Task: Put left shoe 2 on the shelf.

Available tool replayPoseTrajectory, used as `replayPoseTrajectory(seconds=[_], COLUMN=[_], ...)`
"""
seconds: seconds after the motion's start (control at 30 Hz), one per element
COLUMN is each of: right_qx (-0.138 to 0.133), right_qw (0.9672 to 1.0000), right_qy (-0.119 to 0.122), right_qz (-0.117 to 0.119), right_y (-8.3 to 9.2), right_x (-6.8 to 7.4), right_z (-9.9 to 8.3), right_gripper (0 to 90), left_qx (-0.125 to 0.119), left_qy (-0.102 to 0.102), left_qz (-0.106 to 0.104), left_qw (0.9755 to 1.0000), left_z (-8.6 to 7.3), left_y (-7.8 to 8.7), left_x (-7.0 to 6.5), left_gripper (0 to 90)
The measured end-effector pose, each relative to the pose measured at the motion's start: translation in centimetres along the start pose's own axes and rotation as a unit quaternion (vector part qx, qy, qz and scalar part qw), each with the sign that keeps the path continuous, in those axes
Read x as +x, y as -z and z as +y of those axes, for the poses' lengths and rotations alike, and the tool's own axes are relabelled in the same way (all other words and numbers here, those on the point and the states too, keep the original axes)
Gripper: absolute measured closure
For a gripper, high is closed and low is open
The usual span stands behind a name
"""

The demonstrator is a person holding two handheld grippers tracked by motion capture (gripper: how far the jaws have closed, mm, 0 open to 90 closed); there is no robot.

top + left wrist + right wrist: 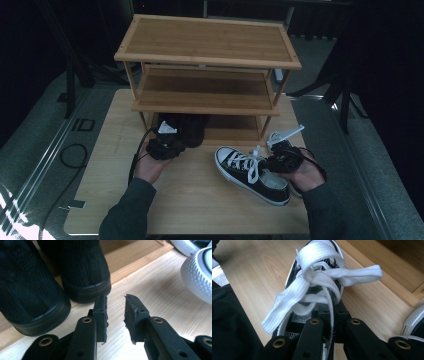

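A black-and-white sneaker (pixel 250 172) with white laces (pixel 317 277) lies on the wooden table, toe pointing left and towards the rack. My right gripper (pixel 280 160) (pixel 332 310) is shut on its upper by the lace knot, and a lace strand runs down between the jaws. A pair of black shoes (pixel 187 127) stands on the rack's bottom shelf, heels (pixel 85 272) facing outward. My left gripper (pixel 165 147) (pixel 116 298) hovers just in front of those heels, open, with only bare table showing in the gap.
The three-tier bamboo rack (pixel 207 40) stands at the back of the table (pixel 200 200); its middle and top shelves are bare. A second sneaker (pixel 414 320) lies close beside the held one. Dark floor and stand legs surround the table.
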State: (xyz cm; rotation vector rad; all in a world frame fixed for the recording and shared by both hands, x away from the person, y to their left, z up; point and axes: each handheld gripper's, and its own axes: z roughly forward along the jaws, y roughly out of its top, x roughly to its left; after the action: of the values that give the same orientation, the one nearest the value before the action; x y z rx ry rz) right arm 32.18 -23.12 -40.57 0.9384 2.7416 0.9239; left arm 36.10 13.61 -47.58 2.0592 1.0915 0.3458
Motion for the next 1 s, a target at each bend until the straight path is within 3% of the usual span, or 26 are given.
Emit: replayPoseTrajectory(seconds=[0.23,0.4,0.5,1.0], right_qx=[0.002,0.001,-0.001,-0.007], right_qw=[1.0000,1.0000,1.0000,0.9999], right_qy=[0.005,0.002,0.006,0.009], right_qz=[0.003,0.005,0.005,0.010], right_y=[0.1,0.1,0.2,0.3], right_x=[0.0,0.1,0.2,0.4], right_z=[0.3,0.5,0.6,0.9], right_gripper=[88.3,88.3,88.3,88.3], left_qx=[-0.011,-0.013,-0.028,-0.059], left_qy=[-0.010,-0.015,-0.017,-0.046], left_qz=[0.000,0.000,-0.010,0.014], left_qw=[0.9999,0.9998,0.9994,0.9971], left_z=[1.0,1.8,2.9,7.9], left_y=[0.3,0.6,1.2,2.2], left_x=[-0.2,-0.4,-0.4,-1.0], left_gripper=[89.2,89.5,89.5,89.5])
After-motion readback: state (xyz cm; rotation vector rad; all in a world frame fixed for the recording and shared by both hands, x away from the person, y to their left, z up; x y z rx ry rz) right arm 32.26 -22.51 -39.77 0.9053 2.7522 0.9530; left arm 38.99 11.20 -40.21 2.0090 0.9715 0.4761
